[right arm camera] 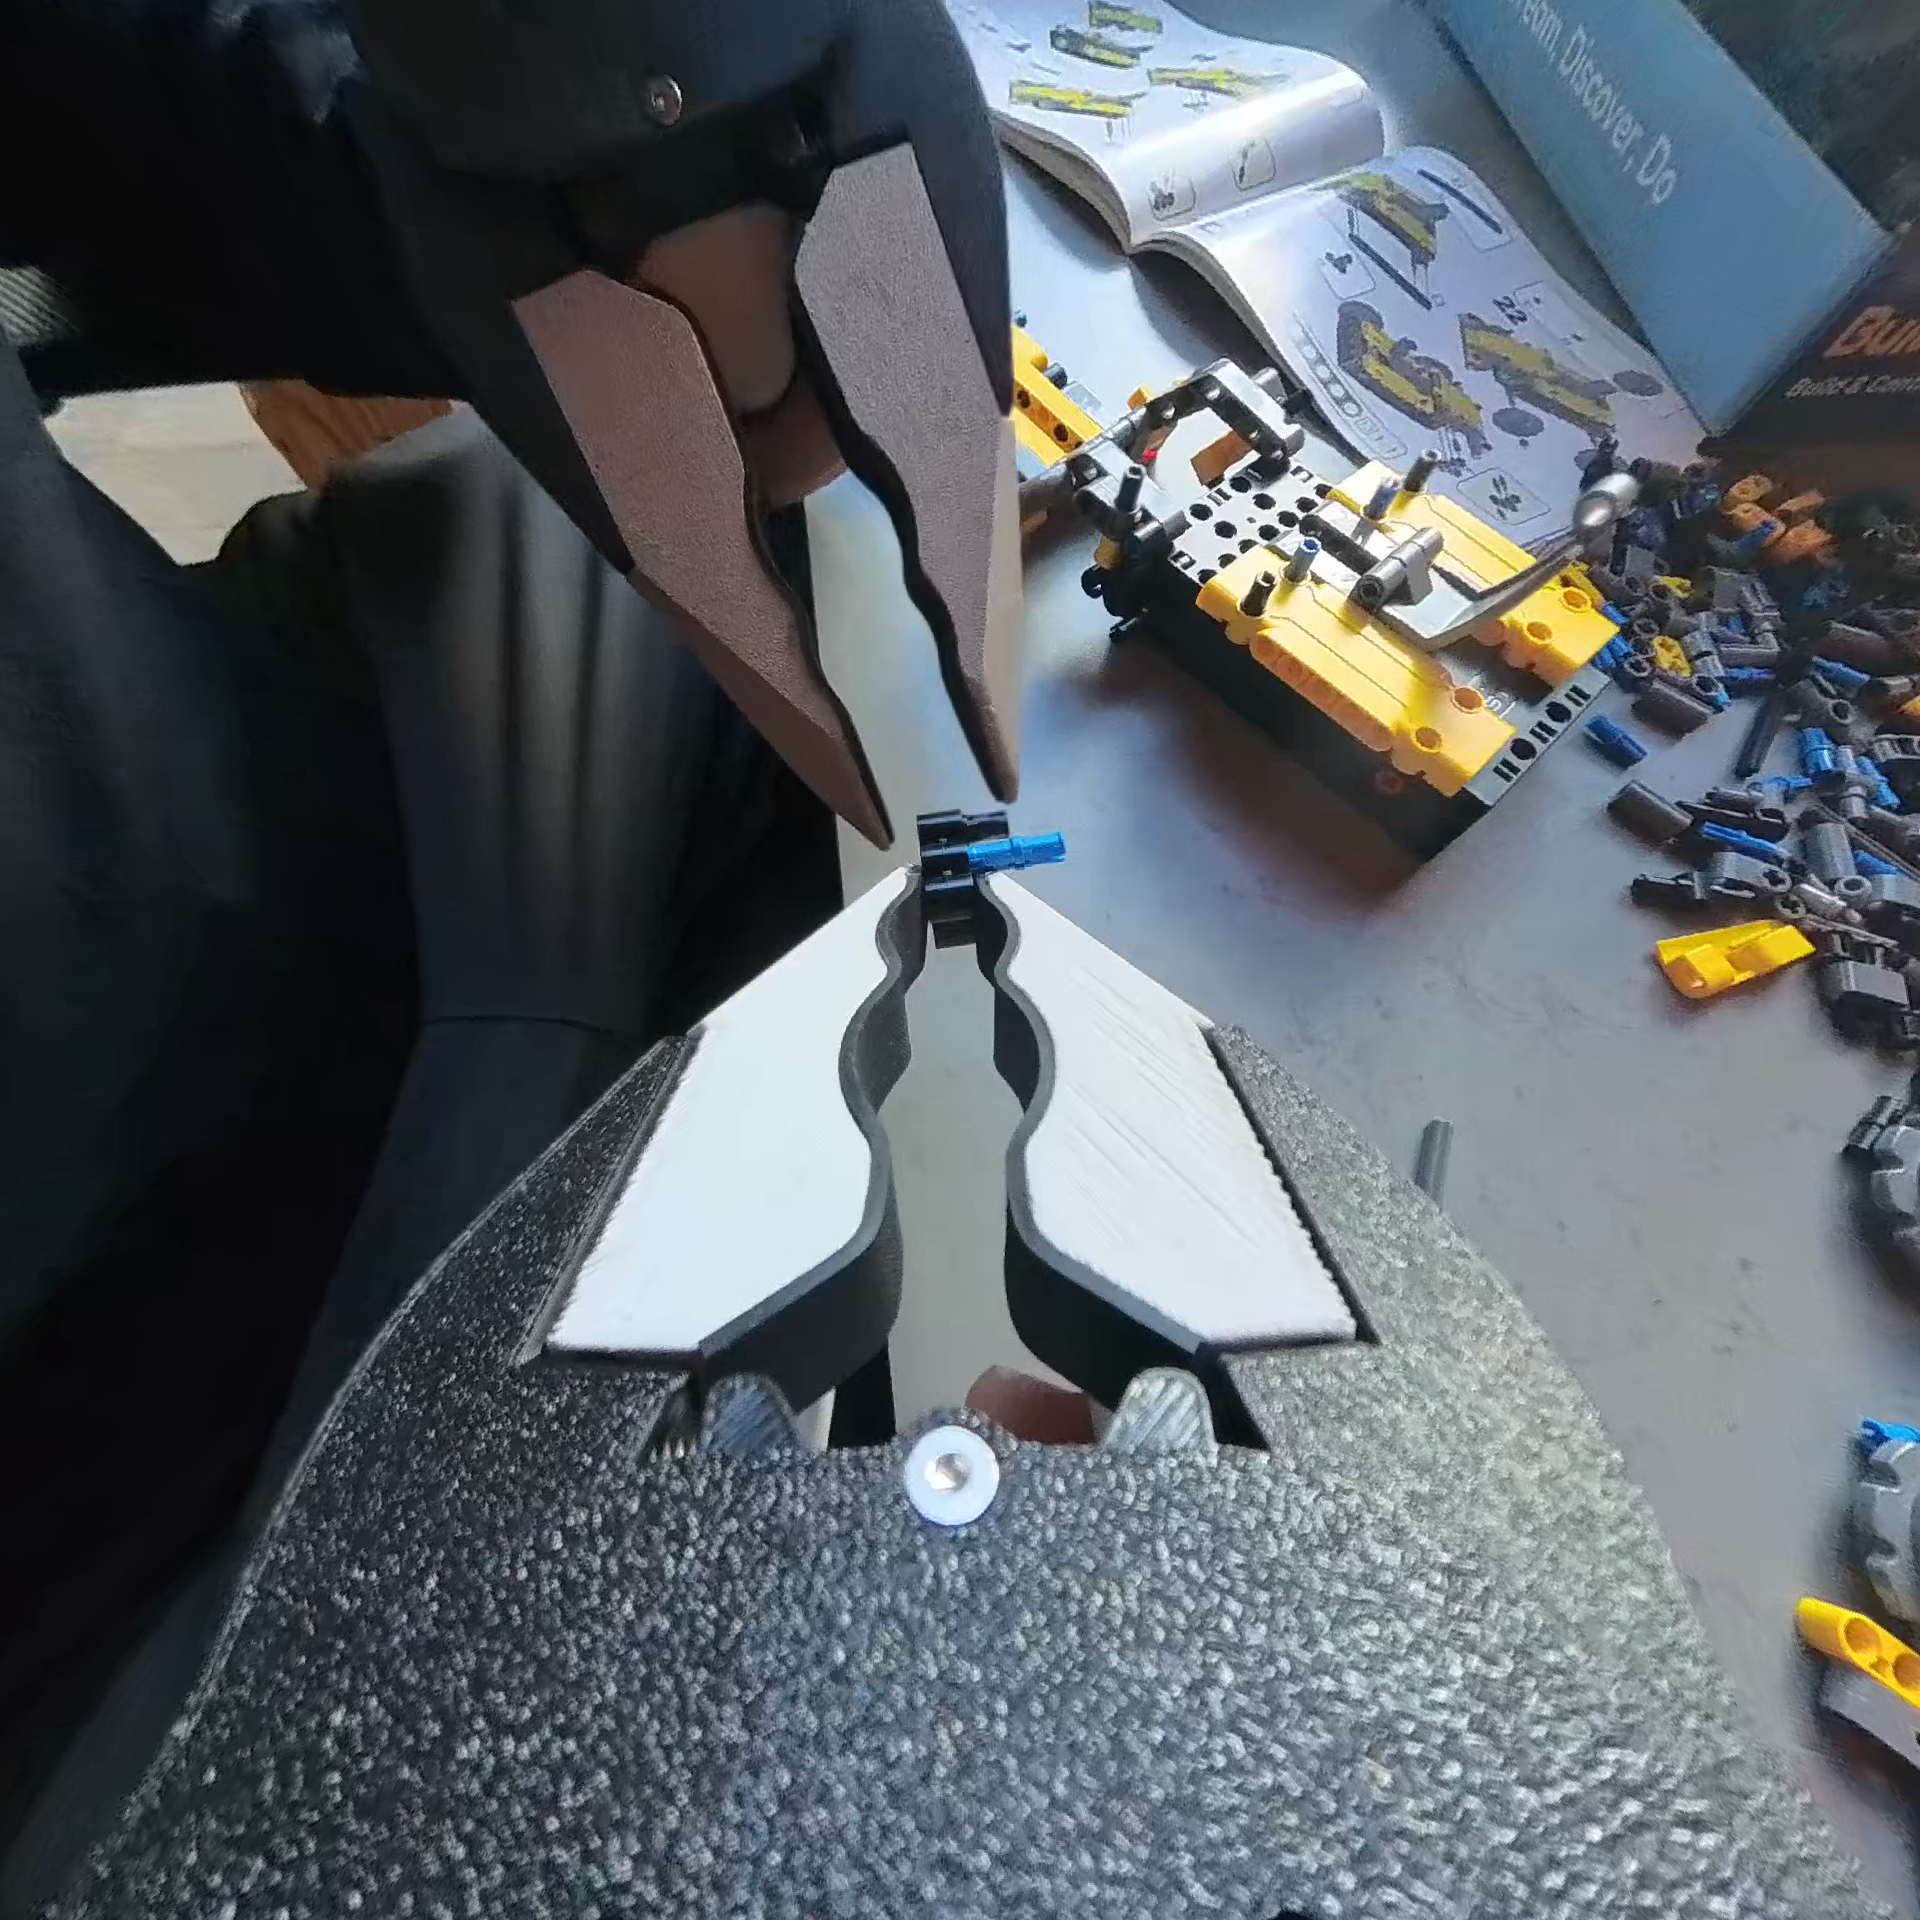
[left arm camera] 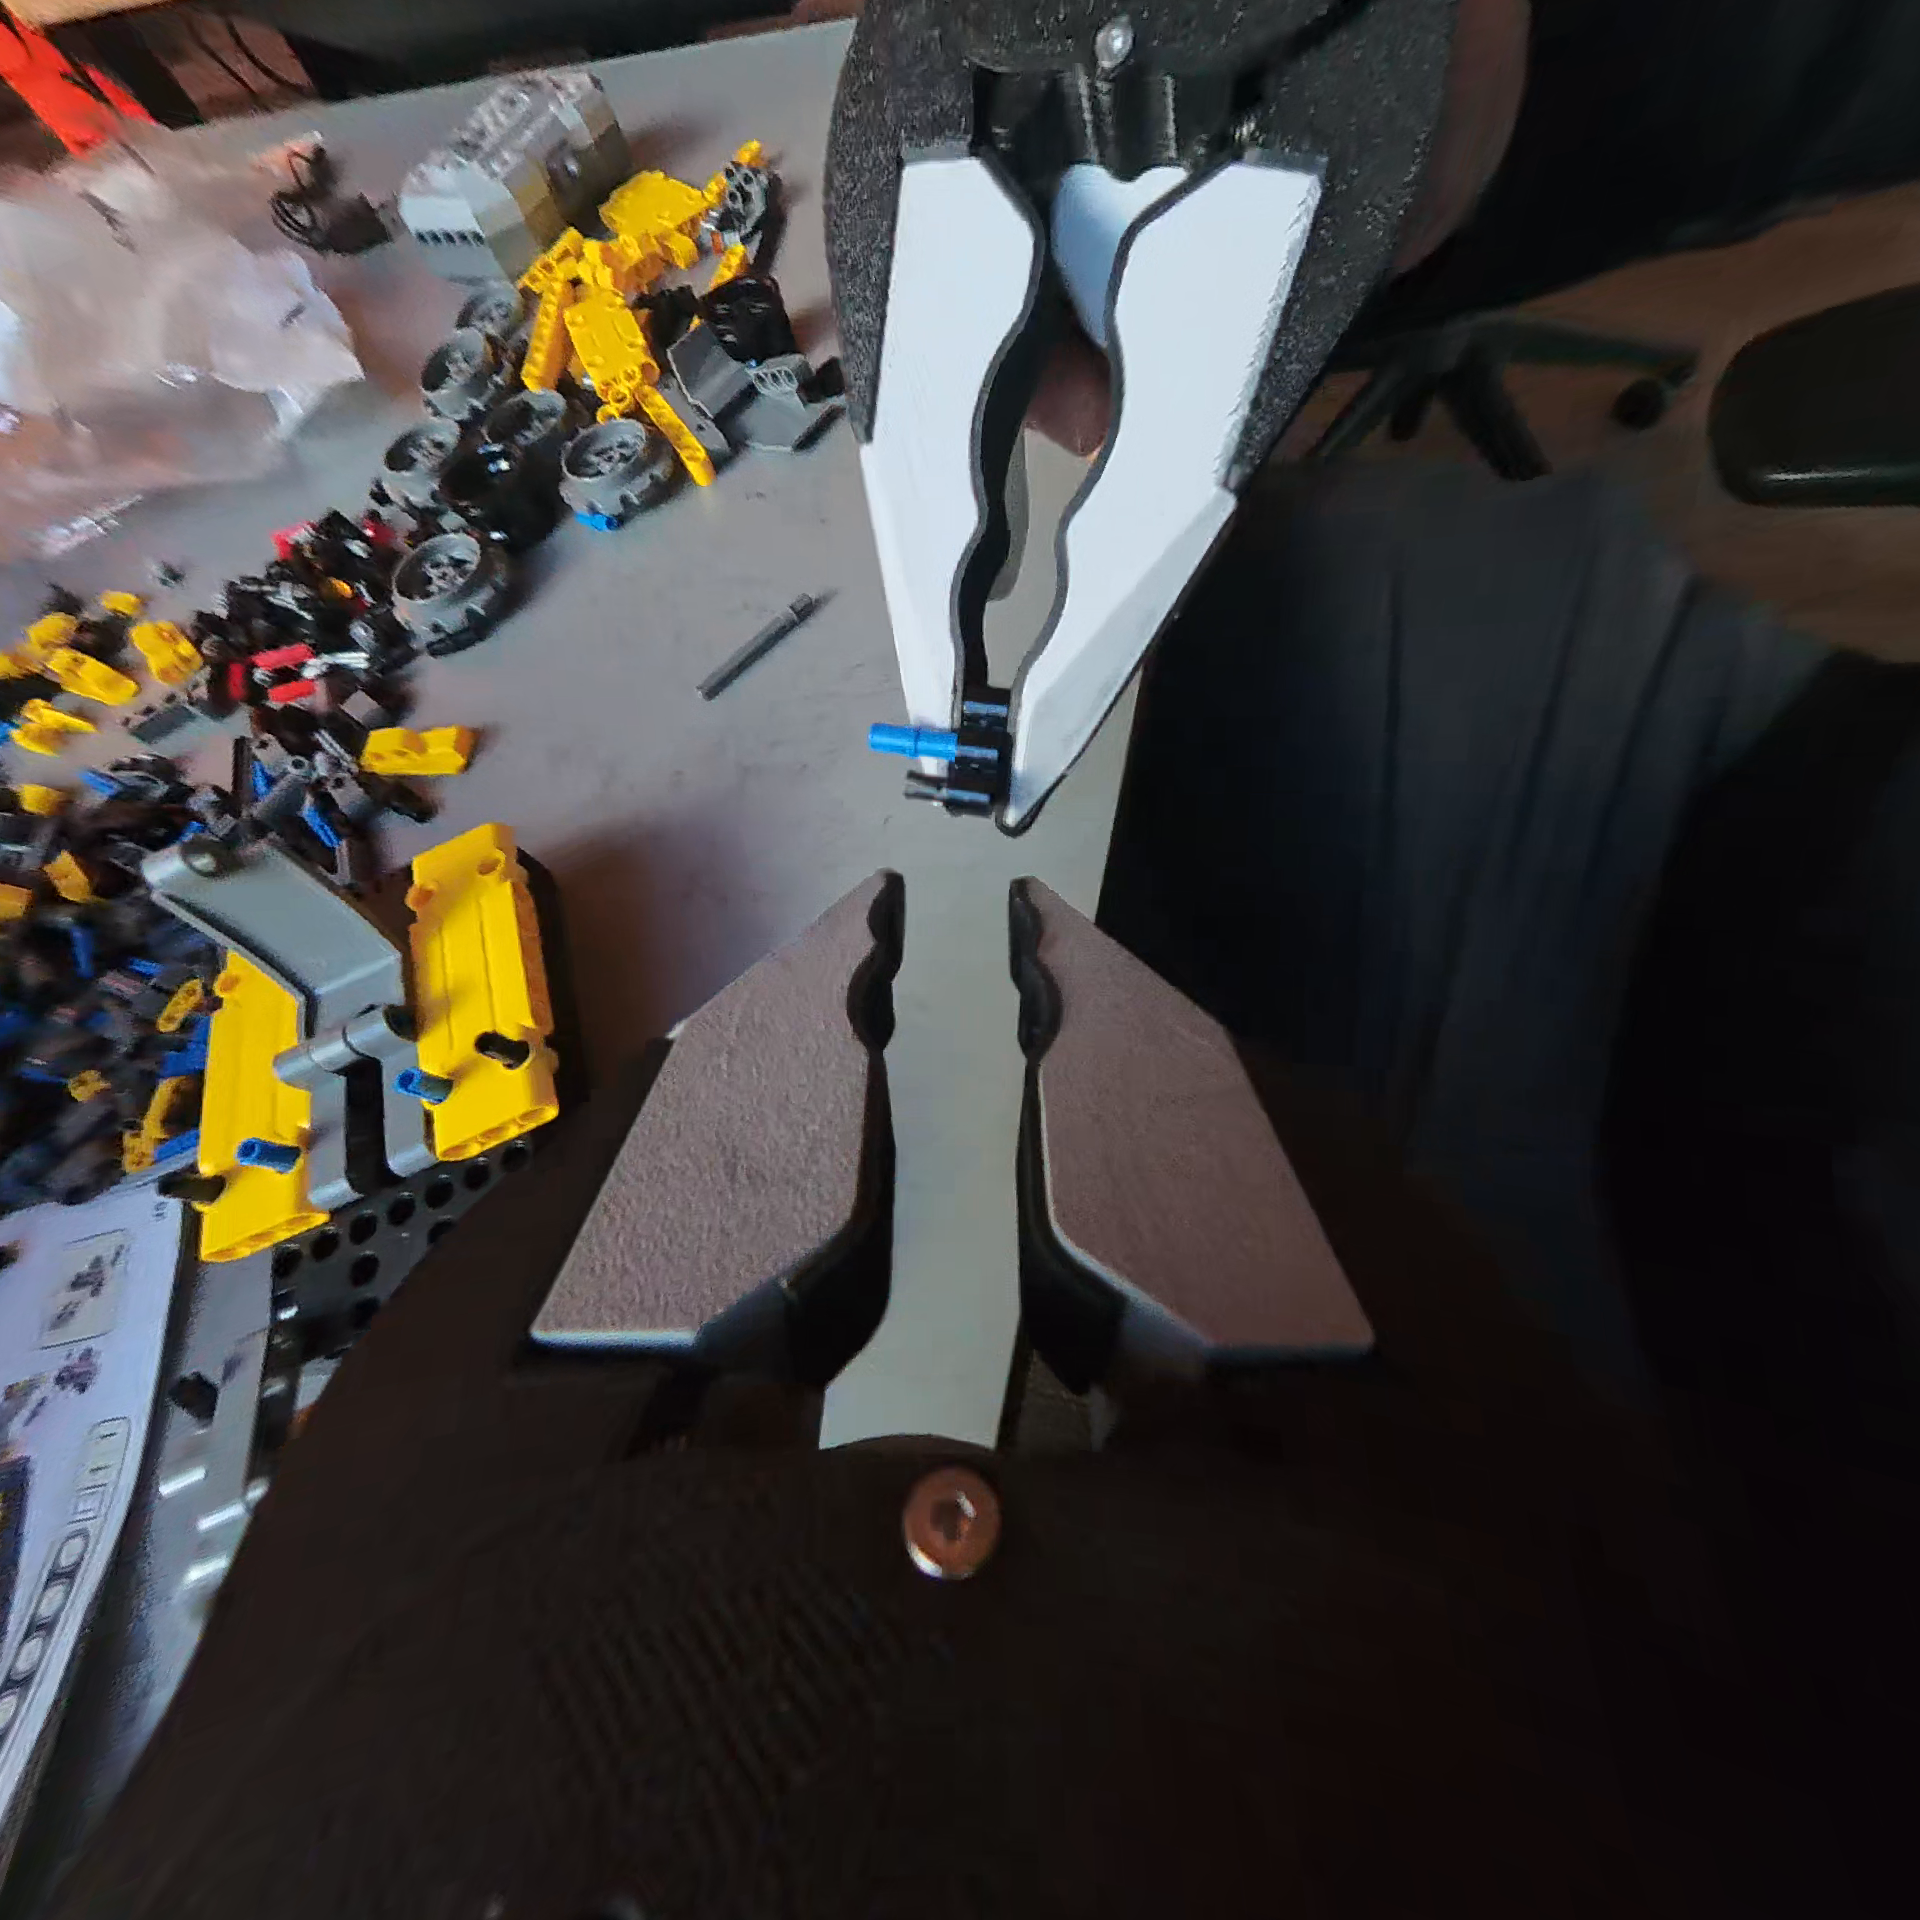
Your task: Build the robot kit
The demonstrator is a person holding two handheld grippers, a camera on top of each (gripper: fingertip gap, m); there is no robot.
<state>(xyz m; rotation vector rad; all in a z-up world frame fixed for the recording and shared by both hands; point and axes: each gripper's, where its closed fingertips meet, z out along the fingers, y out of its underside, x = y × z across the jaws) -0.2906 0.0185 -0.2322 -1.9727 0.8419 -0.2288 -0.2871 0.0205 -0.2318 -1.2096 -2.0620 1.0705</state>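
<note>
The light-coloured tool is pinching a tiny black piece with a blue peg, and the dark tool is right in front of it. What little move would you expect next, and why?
Probably the left gripper eases forward and closes on the black connector. Its jaws stand open and empty just short of the piece, while the right gripper holds it shut, blue pin jutting sideways, above the table edge.

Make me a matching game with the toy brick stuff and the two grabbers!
Things:
1. right gripper
2. left gripper
3. blue pin
4. instruction booklet

States:
A. lying open on the table
B. open, holding nothing
C. sticking out sideways from the black connector
D. shut on the black connector

Pairs: 1-D, 2-B, 3-C, 4-A
</note>
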